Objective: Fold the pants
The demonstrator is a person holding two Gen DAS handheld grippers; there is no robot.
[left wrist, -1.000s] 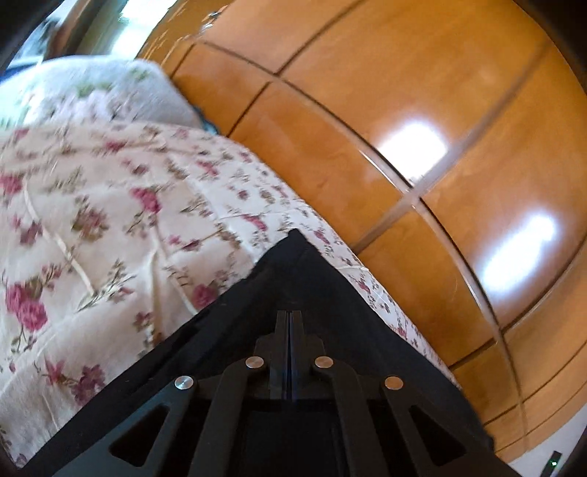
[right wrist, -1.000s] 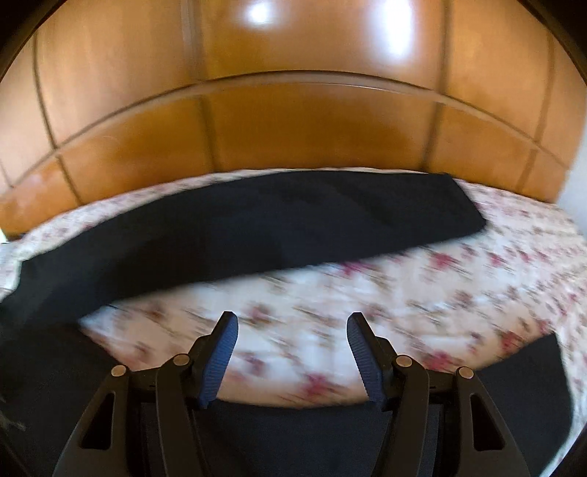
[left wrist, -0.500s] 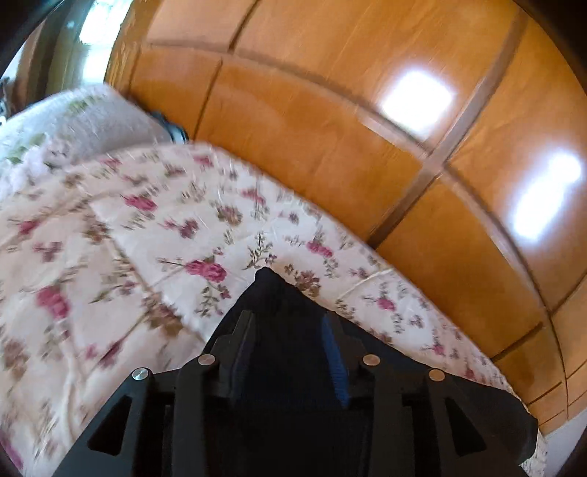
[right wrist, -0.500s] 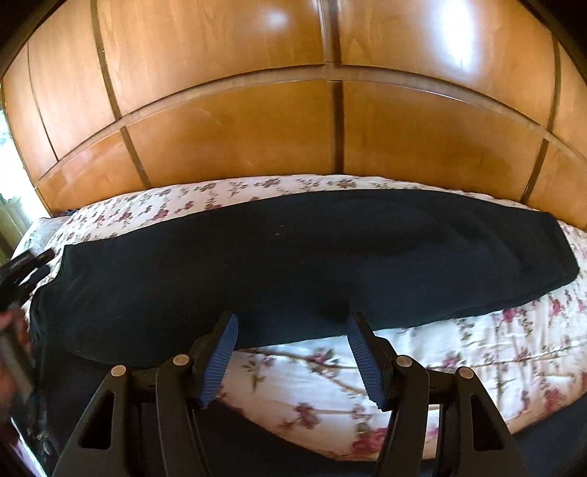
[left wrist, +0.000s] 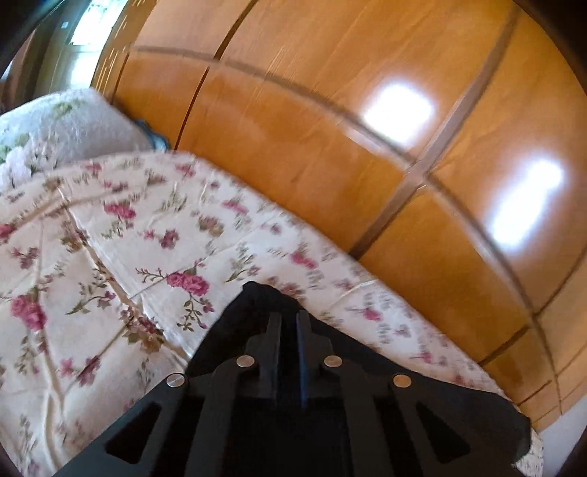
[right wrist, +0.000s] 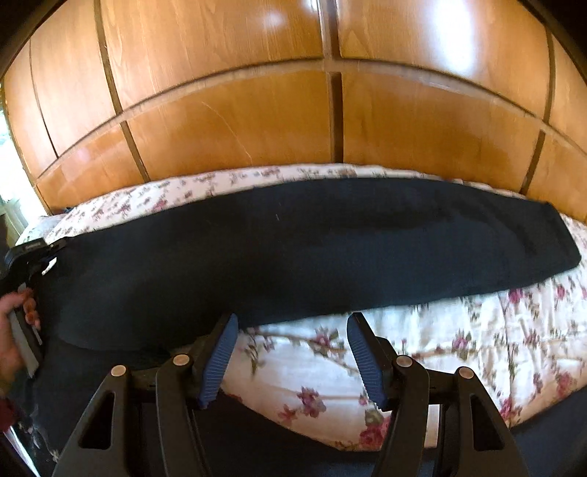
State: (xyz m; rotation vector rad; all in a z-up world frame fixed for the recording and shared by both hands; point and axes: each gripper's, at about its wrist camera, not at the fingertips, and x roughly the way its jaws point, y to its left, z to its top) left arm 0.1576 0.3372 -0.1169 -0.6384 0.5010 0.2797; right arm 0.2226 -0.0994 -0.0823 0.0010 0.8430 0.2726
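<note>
Two hand-held grippers [right wrist: 291,330] level, pants [right wrist: 312,249] flat

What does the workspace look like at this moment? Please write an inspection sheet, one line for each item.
Surface: floral bedspread on a bed, creased.
Job's things: dark pants lie stretched across the bed beside the wooden panels; more dark fabric lies near the camera.
Clutter: pale textured blanket or pillow at the far end.
Grippers: left gripper nearly shut, at a corner of the pants, grip not clear; right gripper open above the bedspread, holding nothing.
Cables: nothing seen.
Surroundings: glossy wooden panels behind the bed; bright window at the left.
</note>
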